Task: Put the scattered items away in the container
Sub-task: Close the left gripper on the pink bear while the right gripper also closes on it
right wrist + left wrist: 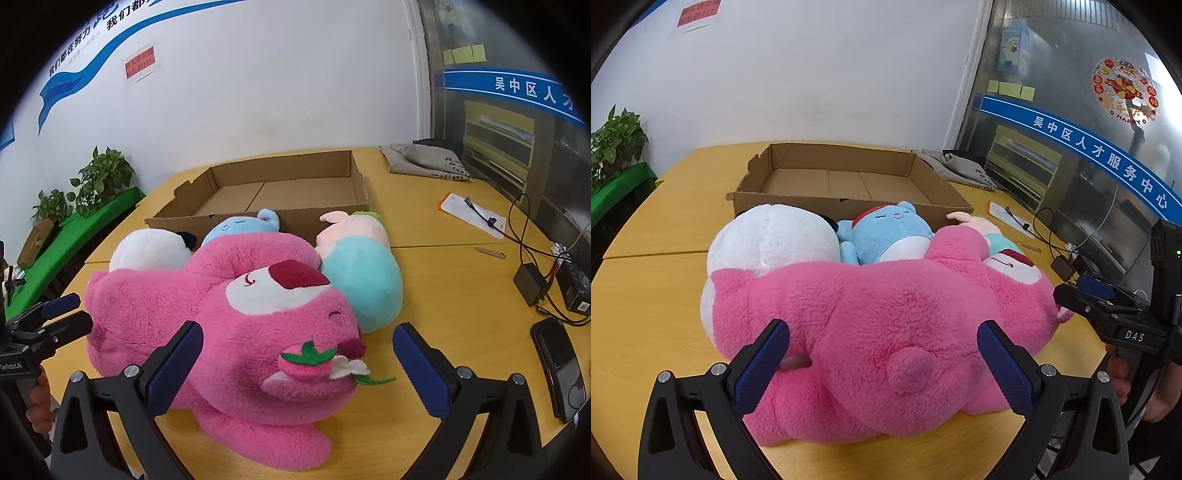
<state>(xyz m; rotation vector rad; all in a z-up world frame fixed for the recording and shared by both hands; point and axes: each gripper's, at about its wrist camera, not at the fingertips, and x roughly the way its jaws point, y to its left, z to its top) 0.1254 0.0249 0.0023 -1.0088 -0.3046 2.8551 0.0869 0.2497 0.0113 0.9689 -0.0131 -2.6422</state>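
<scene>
On the table, at 12 o'clock an empty box; at centre pink bear, flanked by left gripper and right gripper, both released.

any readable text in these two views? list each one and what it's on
"DAS": right gripper, on its body.
"吴中区人才服务中心": blue band on the glass partition.
"HAPPY": round sticker on the glass; the rest is too blurred.
"我们都在努力": white wall, above the blue wave graphic.
Left gripper body label: too small to read reliably.
Red wall sign, grey bag print: too blurred.
</scene>
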